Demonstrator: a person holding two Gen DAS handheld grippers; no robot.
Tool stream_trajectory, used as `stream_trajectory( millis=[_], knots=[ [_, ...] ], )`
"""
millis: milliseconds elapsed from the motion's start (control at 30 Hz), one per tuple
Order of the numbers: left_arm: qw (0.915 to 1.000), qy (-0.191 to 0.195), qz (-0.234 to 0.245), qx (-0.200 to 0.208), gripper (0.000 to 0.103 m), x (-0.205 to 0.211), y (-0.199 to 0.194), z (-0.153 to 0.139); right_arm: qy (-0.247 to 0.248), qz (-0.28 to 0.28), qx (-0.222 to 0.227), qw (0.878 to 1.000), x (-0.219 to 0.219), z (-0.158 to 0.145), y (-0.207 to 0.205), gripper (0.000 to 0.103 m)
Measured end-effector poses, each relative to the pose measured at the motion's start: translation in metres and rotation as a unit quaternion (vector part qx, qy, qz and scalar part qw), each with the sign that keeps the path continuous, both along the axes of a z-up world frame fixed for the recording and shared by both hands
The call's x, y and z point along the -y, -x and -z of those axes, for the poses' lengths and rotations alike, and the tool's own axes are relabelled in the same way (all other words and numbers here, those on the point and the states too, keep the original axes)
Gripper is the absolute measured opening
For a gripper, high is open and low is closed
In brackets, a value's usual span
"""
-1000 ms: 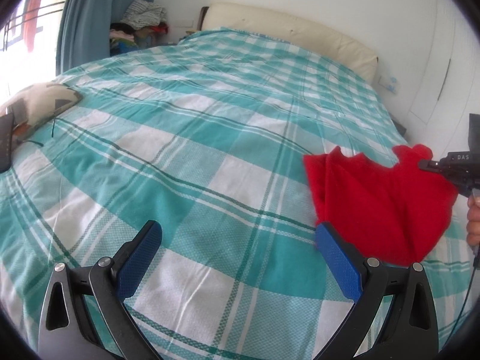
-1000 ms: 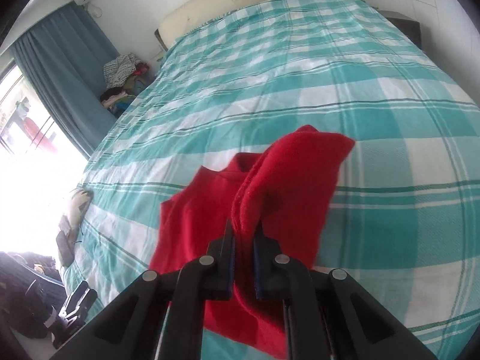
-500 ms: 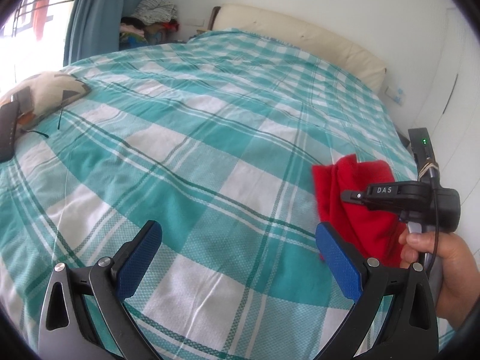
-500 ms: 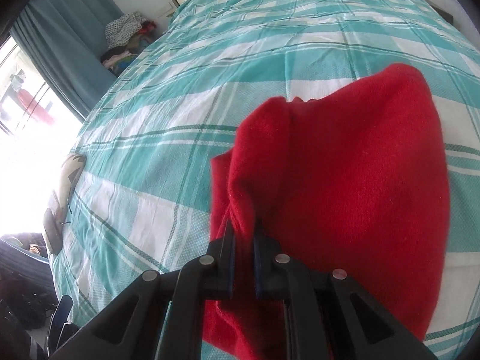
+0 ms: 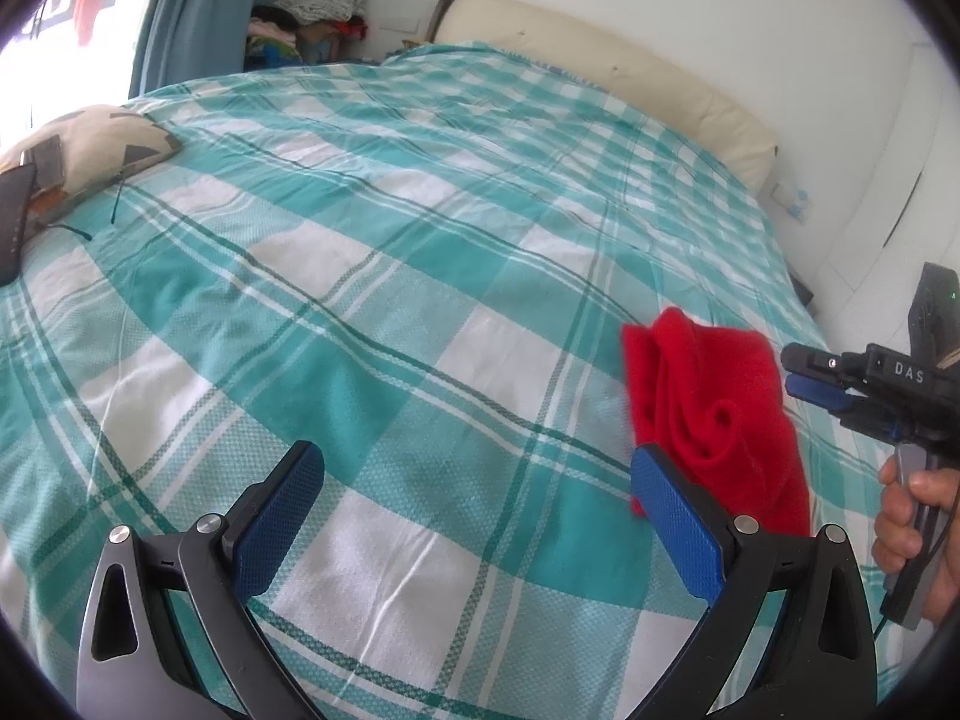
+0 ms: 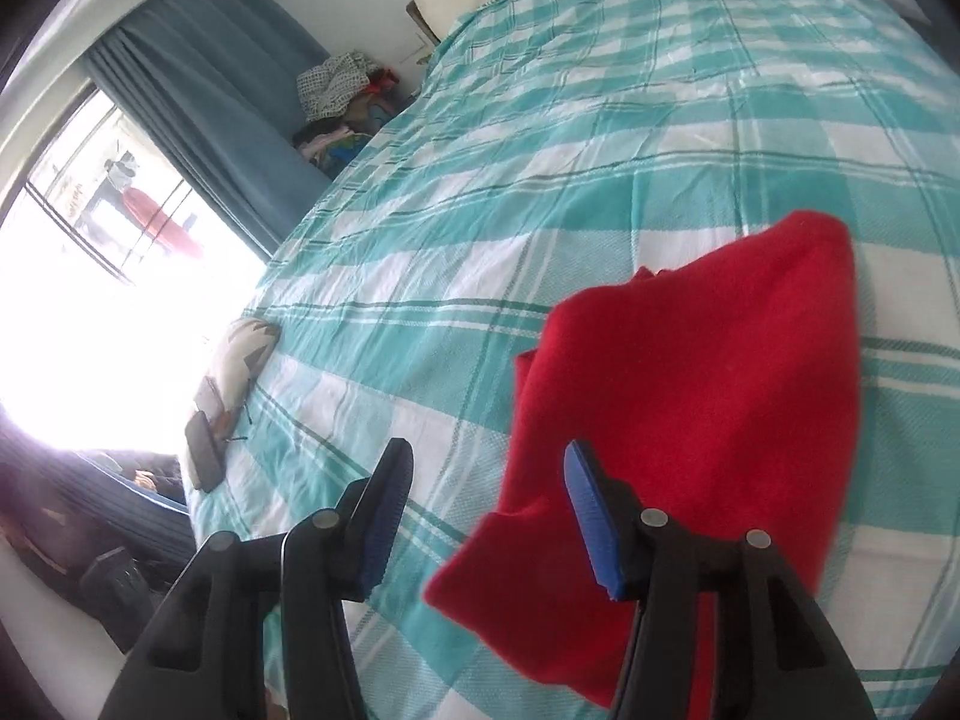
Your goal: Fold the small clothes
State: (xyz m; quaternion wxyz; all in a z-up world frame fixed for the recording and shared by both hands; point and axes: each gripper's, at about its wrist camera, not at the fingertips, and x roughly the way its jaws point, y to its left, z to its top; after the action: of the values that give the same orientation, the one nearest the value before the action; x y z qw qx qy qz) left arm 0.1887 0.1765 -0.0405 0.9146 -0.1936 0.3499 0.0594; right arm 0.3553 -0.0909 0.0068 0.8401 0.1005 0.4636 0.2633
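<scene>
A small red garment (image 5: 708,408) lies folded over and bunched on the teal-and-white checked bedspread (image 5: 390,312), near the bed's right side. In the right wrist view the red garment (image 6: 708,372) fills the lower right. My right gripper (image 6: 486,480) has its jaws opening just above the garment's left edge; the blue pads (image 6: 585,498) press on nothing. From the left wrist view the right gripper (image 5: 795,372) hovers just right of the cloth, held by a hand (image 5: 918,516). My left gripper (image 5: 474,468) stands wide open over bare bedspread, its right finger next to the garment.
A patterned pillow (image 5: 90,150) and a dark flat device (image 5: 12,228) lie at the bed's left edge. A cream headboard cushion (image 5: 600,72) runs along the far end. A heap of clothes (image 5: 318,6) sits by the blue curtain (image 5: 192,6).
The right gripper carried the garment's pinched edge across and down, doubling the cloth over on the bed, then opened and let it go. The left gripper stayed open and almost in place.
</scene>
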Motion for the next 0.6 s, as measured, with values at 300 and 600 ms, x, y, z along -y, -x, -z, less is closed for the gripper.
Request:
stream_trajectory(
  millis=[300,600],
  knots=[
    [0.9997,-0.013,0.019,-0.011,0.102,0.015,-0.002,0.005,0.093,-0.056,0.027,0.994,-0.025,0.054,0.039,0.031],
    [0.9992,-0.025,0.026,-0.019,0.102,0.02,-0.005,0.008,0.186,-0.096,0.106,0.972,-0.085,0.08,0.072,0.027]
  ],
)
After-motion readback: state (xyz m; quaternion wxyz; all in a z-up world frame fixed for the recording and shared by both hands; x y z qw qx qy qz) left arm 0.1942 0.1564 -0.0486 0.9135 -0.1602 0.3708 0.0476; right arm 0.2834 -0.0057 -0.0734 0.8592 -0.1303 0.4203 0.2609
